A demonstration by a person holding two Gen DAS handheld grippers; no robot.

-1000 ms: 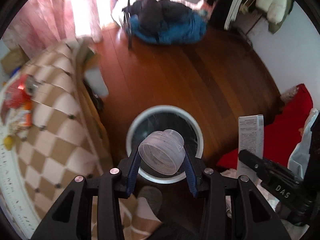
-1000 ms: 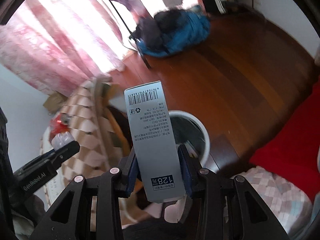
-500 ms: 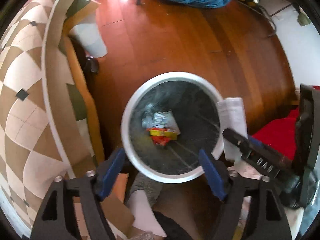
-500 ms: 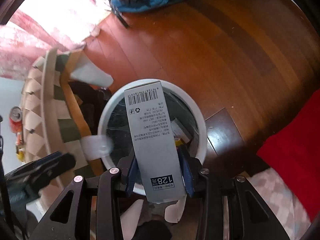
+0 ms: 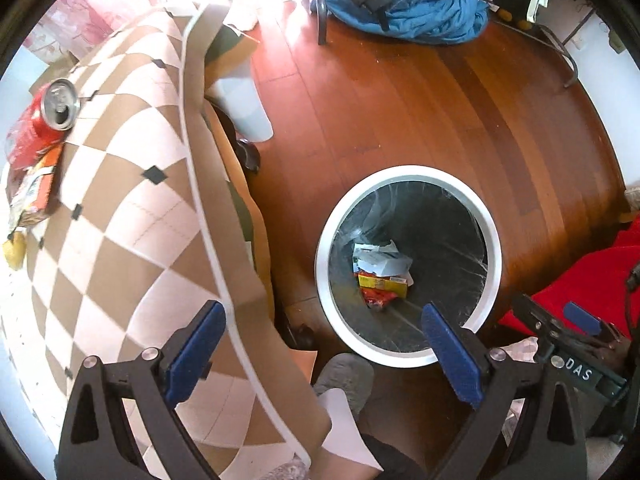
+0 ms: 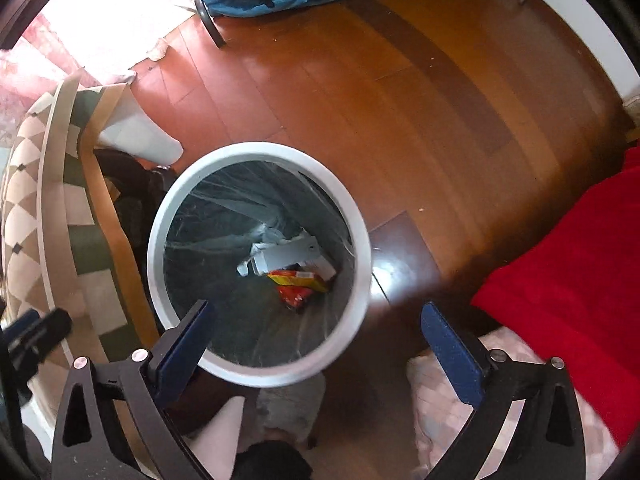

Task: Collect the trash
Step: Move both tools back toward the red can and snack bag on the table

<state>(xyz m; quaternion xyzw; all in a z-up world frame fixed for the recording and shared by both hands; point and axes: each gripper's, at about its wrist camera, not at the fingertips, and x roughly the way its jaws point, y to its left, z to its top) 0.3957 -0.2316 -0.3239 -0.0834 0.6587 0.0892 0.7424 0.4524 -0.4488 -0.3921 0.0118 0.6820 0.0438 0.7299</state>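
Observation:
A round white-rimmed trash bin with a clear liner stands on the wooden floor; it also shows in the right wrist view. Inside lie a grey box, white scraps and a yellow and red packet. My left gripper is open and empty above the bin's near left rim. My right gripper is open and empty above the bin's near rim. A red soda can and an orange snack packet lie on the checkered tablecloth.
A red cloth lies to the right of the bin. A blue jacket lies on the floor at the back by a chair leg. The table edge runs close to the bin's left.
The left gripper let go of a clear plastic cup and opened. The right gripper let go of the grey box, which now lies in the bin. Both views tilted down over the bin.

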